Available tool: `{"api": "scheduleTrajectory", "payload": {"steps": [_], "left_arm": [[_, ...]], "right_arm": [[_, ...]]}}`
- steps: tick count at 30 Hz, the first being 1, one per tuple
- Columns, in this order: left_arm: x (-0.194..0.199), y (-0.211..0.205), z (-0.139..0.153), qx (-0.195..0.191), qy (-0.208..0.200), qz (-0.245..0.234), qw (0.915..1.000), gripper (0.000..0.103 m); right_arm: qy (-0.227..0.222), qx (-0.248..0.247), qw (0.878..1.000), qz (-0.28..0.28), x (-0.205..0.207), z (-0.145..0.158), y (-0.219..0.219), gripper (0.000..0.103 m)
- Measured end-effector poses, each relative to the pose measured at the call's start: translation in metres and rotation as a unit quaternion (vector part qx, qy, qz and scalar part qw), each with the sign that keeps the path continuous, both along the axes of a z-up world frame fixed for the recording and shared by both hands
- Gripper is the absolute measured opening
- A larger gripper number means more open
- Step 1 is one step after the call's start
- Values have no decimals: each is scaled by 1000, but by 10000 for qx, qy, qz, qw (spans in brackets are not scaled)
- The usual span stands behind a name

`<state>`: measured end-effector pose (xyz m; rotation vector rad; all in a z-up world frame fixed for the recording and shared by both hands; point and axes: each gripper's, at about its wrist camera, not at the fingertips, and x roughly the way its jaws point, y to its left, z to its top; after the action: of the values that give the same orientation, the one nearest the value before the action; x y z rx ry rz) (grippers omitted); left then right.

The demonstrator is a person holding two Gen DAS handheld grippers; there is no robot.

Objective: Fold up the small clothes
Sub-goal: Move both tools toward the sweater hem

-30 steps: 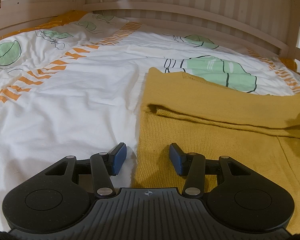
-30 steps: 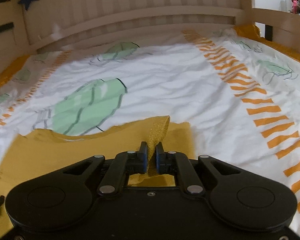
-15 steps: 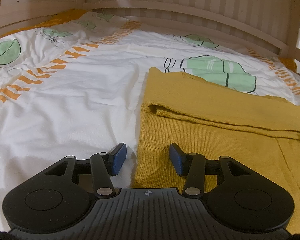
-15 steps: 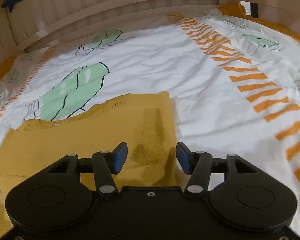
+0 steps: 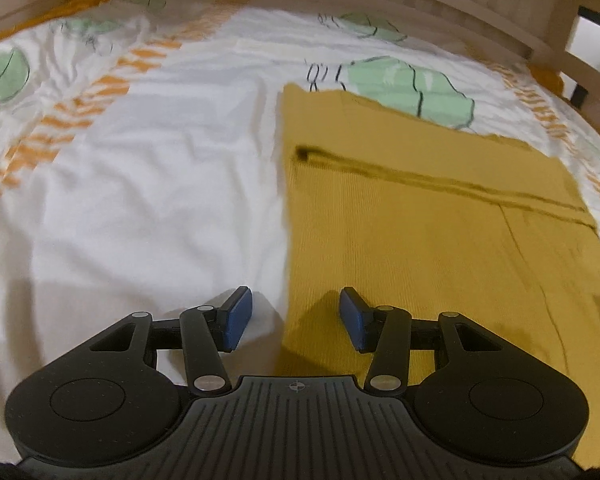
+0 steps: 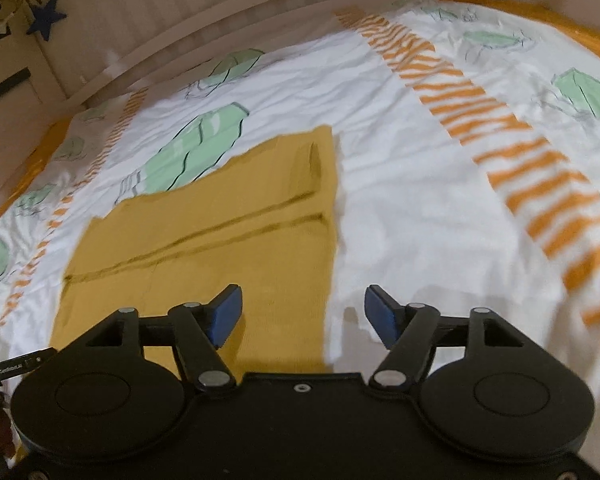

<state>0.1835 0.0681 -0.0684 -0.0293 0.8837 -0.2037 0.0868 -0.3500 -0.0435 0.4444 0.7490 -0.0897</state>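
Mustard-yellow knitted cloth (image 5: 420,248) lying flat on white leaf-print bed sheet (image 5: 140,208), top part folded over. Left tongs (image 5: 296,318) gaping over cloth's left edge, gripping nothing. Right tongs (image 6: 303,312) opening over right edge, nothing between. Probably getting ready for next fold. Plenty bare sheet both sides.

Item: mustard-yellow knit garment (image 5: 420,248), ribbed weave. State: folded into a flat rectangle, one layer lapped across it with a dark seam line showing. Pose: lying flat, edges fairly straight. Location: on the bed (image 5: 160,200), toward its middle, clear of the bed's edges.
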Motion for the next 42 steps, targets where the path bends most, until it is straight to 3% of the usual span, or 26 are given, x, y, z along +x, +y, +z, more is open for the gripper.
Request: {"api": "scheduleTrajectory", "payload": {"steps": [7, 11, 15, 24, 42], "left_arm": [[-49, 3, 8, 317, 230, -412, 9984, 47], [-68, 11, 6, 66, 571, -378, 9976, 48], [-81, 19, 5, -78, 599, -352, 9976, 48], [-98, 16, 7, -23, 796, -529, 9954, 53], [-105, 28, 4, -377, 1242, -729, 9889, 56]], "right_arm": [[115, 135, 9997, 173, -45, 2, 18, 76], [192, 157, 9996, 122, -67, 0, 23, 82], [329, 260, 9991, 38, -82, -3, 23, 92], [666, 791, 9946, -111, -96, -12, 14, 95], [1309, 1315, 9815, 478, -89, -25, 16, 102]]}}
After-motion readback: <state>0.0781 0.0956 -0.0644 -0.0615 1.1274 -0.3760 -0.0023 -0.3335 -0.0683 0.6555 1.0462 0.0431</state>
